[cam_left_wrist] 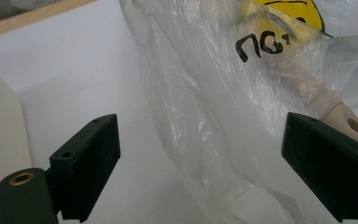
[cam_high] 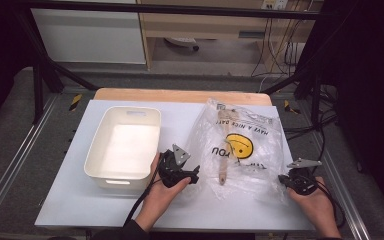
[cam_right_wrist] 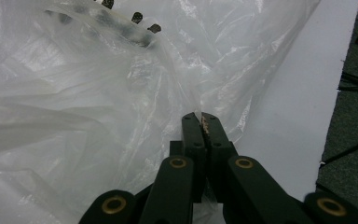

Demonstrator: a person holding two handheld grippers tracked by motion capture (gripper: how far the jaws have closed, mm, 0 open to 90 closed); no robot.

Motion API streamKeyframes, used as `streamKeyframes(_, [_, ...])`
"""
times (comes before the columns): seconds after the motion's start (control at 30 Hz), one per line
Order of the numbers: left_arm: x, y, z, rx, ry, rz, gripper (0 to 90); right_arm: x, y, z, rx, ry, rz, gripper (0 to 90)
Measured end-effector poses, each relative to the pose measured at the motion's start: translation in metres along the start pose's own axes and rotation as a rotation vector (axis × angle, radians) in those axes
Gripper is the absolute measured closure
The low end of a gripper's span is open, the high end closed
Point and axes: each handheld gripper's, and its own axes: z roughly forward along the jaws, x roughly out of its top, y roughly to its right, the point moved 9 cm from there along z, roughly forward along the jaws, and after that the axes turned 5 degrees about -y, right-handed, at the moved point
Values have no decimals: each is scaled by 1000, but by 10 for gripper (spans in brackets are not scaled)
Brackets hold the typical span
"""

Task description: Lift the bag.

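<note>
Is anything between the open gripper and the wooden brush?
Yes. The brush lies inside the clear plastic bag, so the bag's film sits between it and the open left gripper. The right gripper pinches the bag's edge.

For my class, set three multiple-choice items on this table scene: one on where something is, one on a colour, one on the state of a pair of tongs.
1. Where is the wooden brush?
A. In the white bin
B. Inside the clear plastic bag
C. On the floor

2. What colour is the smiley face printed on the bag?
A. Yellow
B. Green
C. Red

3. How do the right tongs stand?
A. Wide open above the bin
B. Shut on the brush handle
C. Shut on the plastic bag

Answers:
1 B, the brush shows through the plastic bag, while the white bin holds nothing.
2 A, the round face is yellow with black features.
3 C, the right gripper view shows the jaws pressed together with bag film pinched between them.
</note>
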Motion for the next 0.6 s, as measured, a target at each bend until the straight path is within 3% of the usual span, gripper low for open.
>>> streamKeyframes(0.1, [-10,2,9,-11,-37,6,117,0,-1,0,-1,2,-3,900])
streamKeyframes(0.23, [-25,11,18,-72,-97,10,165,-1,-4,-1,6,4,-6,900])
streamKeyframes(0.4, [-33,19,19,-127,-122,19,409,-2,-9,-1,17,11,-5,900])
streamKeyframes(0.5, [-35,21,19,-167,-115,-10,571,-2,-12,-2,35,18,10,900])
streamKeyframes(0.6, [-36,19,19,-161,-104,-1,671,-3,-15,-3,54,31,27,879])
